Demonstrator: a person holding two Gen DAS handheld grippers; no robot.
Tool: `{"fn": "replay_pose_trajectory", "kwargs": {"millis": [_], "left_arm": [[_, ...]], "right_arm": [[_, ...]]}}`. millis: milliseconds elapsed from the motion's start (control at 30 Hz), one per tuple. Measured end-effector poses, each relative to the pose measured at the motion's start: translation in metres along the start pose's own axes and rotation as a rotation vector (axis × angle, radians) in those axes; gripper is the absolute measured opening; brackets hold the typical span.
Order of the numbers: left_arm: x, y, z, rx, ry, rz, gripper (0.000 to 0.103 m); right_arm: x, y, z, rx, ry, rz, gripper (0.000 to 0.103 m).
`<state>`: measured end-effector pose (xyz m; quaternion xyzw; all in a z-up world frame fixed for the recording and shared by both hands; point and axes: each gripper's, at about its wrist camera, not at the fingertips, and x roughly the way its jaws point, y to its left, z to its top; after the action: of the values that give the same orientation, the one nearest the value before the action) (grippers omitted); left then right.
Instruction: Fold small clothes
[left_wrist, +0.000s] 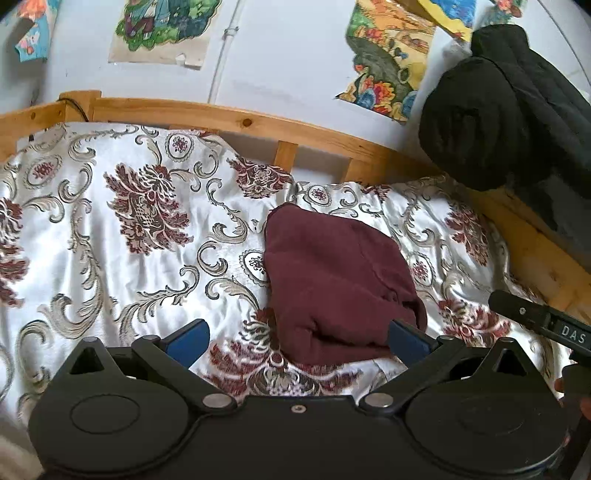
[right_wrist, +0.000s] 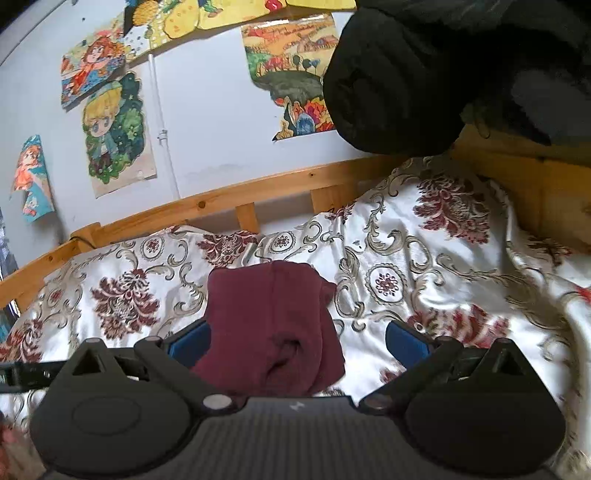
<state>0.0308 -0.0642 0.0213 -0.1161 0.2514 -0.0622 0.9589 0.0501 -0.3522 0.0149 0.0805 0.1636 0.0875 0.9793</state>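
Observation:
A small maroon garment (left_wrist: 332, 273) lies folded into a compact bundle on the floral satin bedspread (left_wrist: 110, 229). My left gripper (left_wrist: 299, 339) is open, blue pads wide apart, just in front of the bundle's near edge and holding nothing. In the right wrist view the same garment (right_wrist: 273, 317) lies between the pads of my right gripper (right_wrist: 297, 343), which is open and empty above its near edge. Part of the right gripper shows in the left wrist view (left_wrist: 543, 321) at the right.
A wooden bed rail (left_wrist: 258, 122) runs along the back, against a white wall with colourful posters (right_wrist: 114, 133). A black padded jacket (left_wrist: 498, 110) hangs over the wooden frame at the right (right_wrist: 443, 74). The bedspread is wrinkled at the right (right_wrist: 480, 266).

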Motion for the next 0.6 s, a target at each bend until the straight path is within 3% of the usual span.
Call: {"fn": "replay_pose_trajectory", "kwargs": {"millis": [333, 600], "left_arm": [[-0.052, -0.006, -0.026, 0.100, -0.054, 0.022, 0.102], [-0.059, -0.002, -0.044, 0.110, -0.042, 0.059, 0.102]], "right_arm": [[-0.058, 0.012, -0.018, -0.066, -0.004, -0.025, 0.103], [-0.072, 0.020, -0.029, -0.086, 0.013, -0.054, 0.103]]}}
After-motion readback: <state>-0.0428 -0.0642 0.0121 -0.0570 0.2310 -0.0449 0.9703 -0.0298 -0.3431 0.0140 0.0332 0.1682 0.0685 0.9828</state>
